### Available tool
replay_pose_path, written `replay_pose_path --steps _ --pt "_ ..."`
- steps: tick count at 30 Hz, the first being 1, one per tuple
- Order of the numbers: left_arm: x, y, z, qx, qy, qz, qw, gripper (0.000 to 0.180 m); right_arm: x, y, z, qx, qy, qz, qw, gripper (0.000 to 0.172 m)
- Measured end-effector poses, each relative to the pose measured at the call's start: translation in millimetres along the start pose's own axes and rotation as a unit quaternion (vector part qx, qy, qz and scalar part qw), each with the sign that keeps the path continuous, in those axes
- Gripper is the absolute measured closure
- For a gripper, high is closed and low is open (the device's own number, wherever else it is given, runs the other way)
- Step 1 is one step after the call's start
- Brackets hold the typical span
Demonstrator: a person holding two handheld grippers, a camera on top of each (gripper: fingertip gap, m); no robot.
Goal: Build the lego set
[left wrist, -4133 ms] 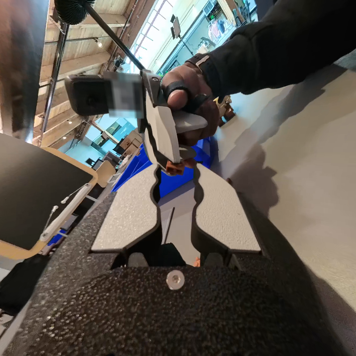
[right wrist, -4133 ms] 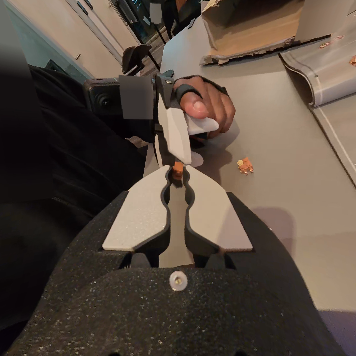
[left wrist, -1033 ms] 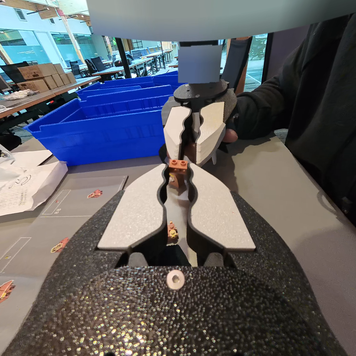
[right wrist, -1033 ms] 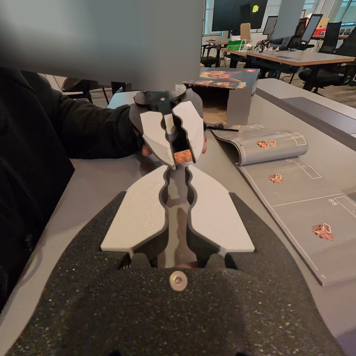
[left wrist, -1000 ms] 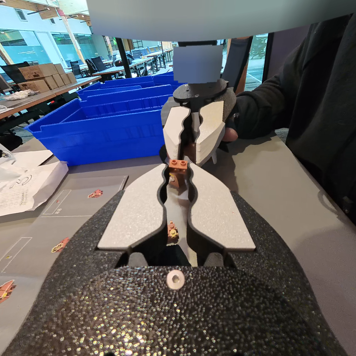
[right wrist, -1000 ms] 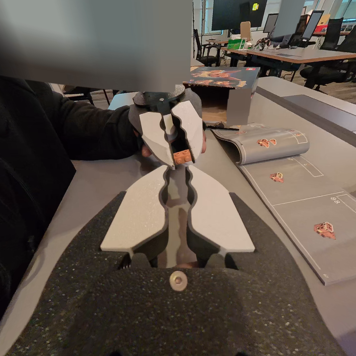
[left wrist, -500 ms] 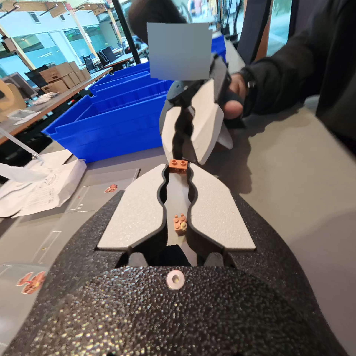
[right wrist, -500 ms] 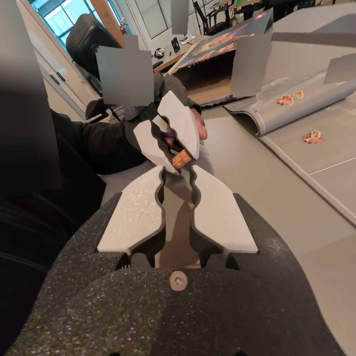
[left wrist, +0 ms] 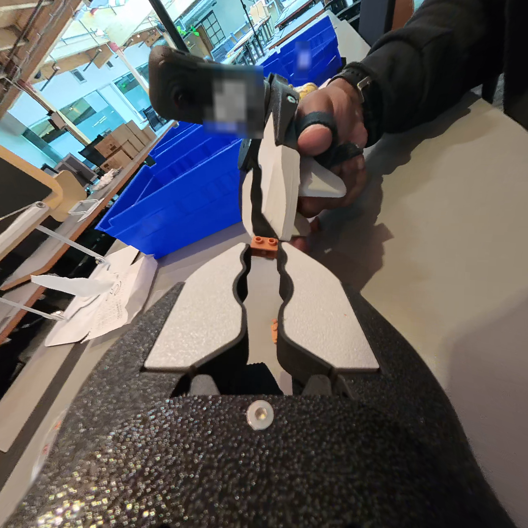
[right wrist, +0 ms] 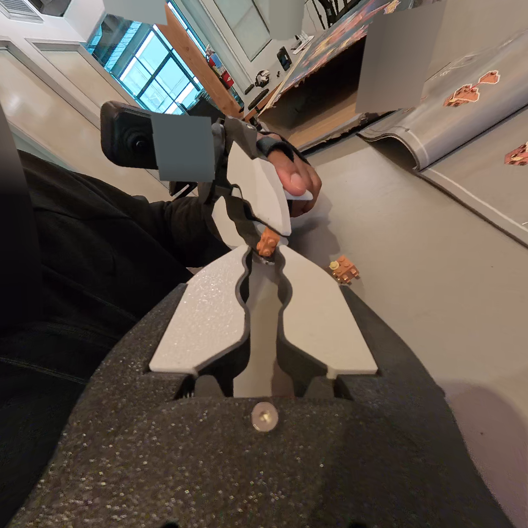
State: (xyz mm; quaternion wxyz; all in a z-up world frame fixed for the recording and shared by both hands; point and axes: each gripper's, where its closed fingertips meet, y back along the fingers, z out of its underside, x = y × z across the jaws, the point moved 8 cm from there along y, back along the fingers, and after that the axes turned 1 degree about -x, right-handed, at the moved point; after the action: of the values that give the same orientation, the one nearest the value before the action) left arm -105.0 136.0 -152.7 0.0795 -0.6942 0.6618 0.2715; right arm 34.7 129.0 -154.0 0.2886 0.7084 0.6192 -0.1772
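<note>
My left gripper (left wrist: 264,251) is clamped on a small orange-brown brick (left wrist: 264,247), one pad pressed against each end, studs facing up, raised above the grey table (left wrist: 443,228); my right gripper (right wrist: 264,254) meets it tip to tip from the far side, its fingertips (left wrist: 285,234) right at the brick's top edge; in the right wrist view the brick sits between those tips, but I cannot tell whether the pads press on it or only flank it; a small brick assembly (right wrist: 344,271) with a pale stud lies on the table just beside the right finger, apart from both tools; blue bins (left wrist: 185,205) and a white paper bag (left wrist: 114,300) lie off to my left; an open booklet (right wrist: 457,137) lies farther off.
</note>
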Motion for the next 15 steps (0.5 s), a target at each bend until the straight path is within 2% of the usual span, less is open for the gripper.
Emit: replay_pose_path --steps 9,15 --pt "1.9 0.4 1.1 -0.020 -0.035 -0.003 0.999 0.164 1.7 -1.1 1.1 0.001 -0.013 0.003 1.000 0.162" --pt "4.7 -2.0 1.5 -0.031 -0.054 -0.007 0.998 0.164 2.9 -1.0 0.7 0.006 -0.034 -0.004 0.999 0.156"
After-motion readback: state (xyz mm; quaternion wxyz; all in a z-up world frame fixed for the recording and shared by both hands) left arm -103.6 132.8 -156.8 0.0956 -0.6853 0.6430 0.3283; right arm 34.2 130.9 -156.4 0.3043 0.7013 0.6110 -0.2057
